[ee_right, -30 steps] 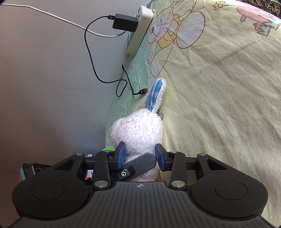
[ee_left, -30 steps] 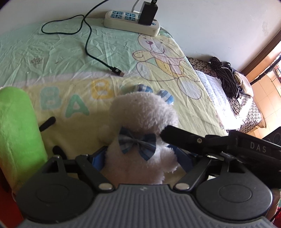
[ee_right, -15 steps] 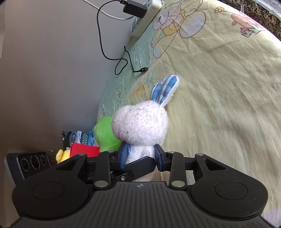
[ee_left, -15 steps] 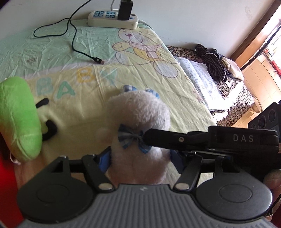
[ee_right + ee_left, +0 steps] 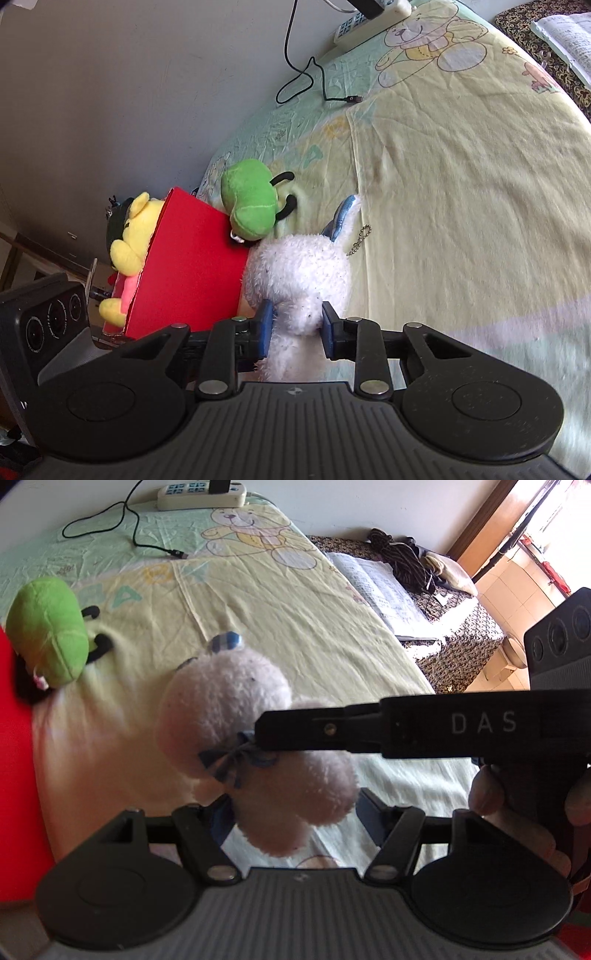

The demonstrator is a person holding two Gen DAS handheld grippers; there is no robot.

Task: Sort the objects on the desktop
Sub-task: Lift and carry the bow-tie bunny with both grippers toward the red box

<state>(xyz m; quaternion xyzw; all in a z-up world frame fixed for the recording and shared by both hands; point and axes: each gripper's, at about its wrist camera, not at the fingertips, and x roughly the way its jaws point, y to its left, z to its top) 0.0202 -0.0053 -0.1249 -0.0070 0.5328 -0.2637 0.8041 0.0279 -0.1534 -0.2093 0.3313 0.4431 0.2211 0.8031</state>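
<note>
Covering the bed (image 5: 461, 184), bear-print sheet; right tongs (image 5: 295, 326) clenched on white plush rabbit (image 5: 299, 273), left tongs (image 5: 291, 812) released

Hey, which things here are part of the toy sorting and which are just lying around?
Part of the job: white plush rabbit, green plush, yellow bear, red box.

Lying about: power strip, black charging cable, open book.
</note>
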